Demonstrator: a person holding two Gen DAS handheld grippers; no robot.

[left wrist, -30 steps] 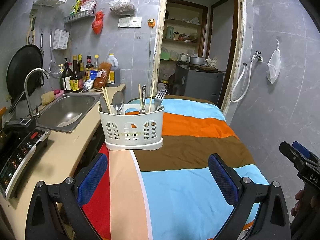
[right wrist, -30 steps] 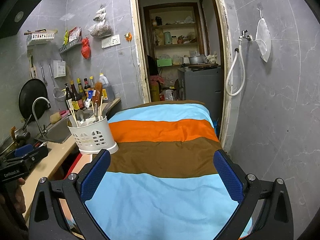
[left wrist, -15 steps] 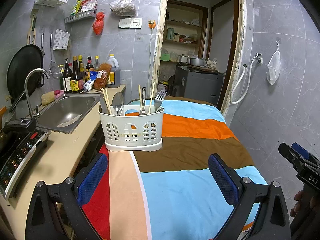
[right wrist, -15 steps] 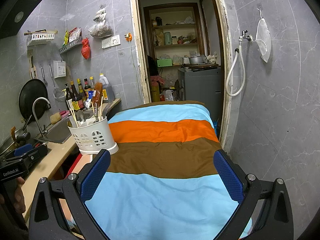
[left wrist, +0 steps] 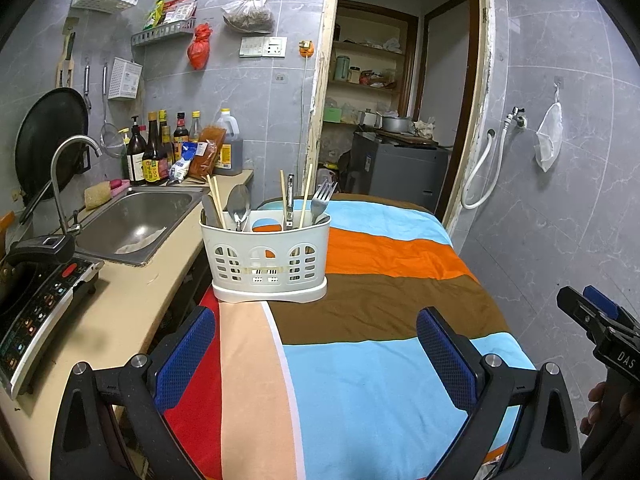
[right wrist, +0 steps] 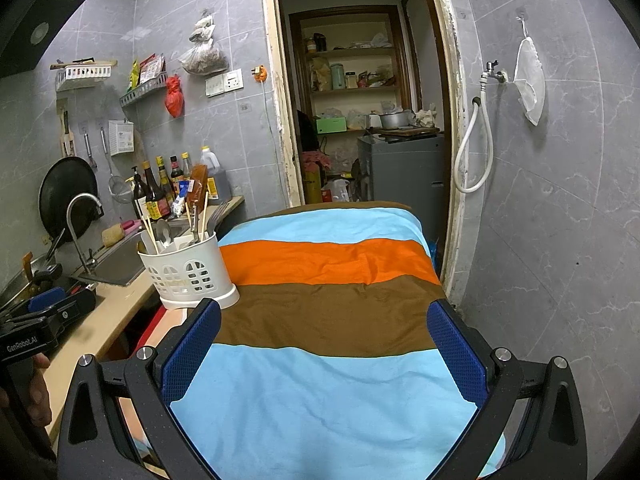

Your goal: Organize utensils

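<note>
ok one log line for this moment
left gripper open, empty | right gripper open, empty | utensils upright in caddy | striped cloth bare

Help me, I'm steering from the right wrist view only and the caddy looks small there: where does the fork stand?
Observer: In the left wrist view, the fork stands at the right end of the caddy, tines up.
Operator: And the spoon?
Observer: The spoon stands near the left end, bowl up, beside a pair of chopsticks.
Operator: Are the left tongs free?
Observer: The left tongs are open, with nothing between them.
</note>
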